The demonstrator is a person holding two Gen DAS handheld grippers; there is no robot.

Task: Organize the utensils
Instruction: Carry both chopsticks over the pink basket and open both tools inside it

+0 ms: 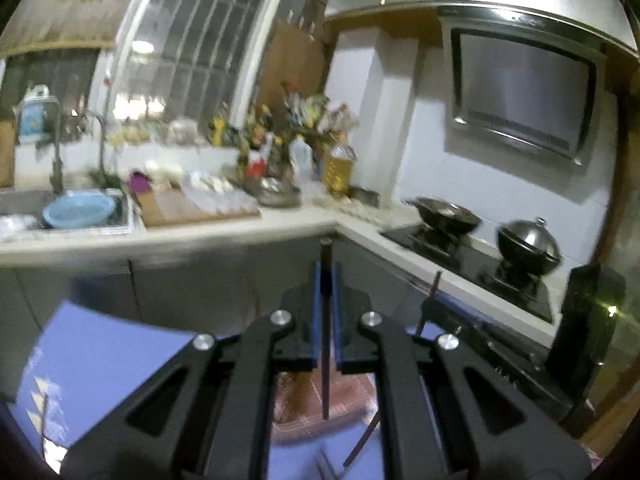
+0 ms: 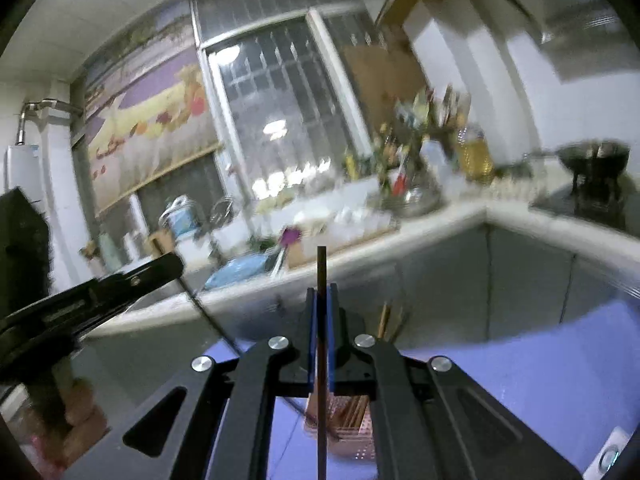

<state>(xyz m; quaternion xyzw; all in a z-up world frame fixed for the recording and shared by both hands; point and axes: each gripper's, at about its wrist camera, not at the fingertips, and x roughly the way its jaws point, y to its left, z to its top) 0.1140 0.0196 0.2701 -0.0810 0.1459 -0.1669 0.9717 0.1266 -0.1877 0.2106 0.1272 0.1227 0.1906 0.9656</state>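
My left gripper [image 1: 326,270] is shut on a dark chopstick [image 1: 325,320] that stands upright between its blue pads, its lower end over a pinkish perforated utensil holder [image 1: 340,400]. My right gripper [image 2: 321,294] is shut on another dark chopstick [image 2: 321,360], also upright, above the same holder [image 2: 352,432], which holds several wooden chopsticks. Both grippers hang over a blue cloth-covered surface [image 1: 100,344]. The left gripper's arm shows at the left of the right wrist view [image 2: 80,304].
A kitchen counter [image 1: 240,232] runs behind, with a sink [image 1: 24,208], a blue basin [image 1: 78,210], a cutting board [image 1: 192,208], bottles and an oil jug [image 1: 338,168]. A stove with a wok [image 1: 444,212] and a lidded pot [image 1: 528,242] stands at right.
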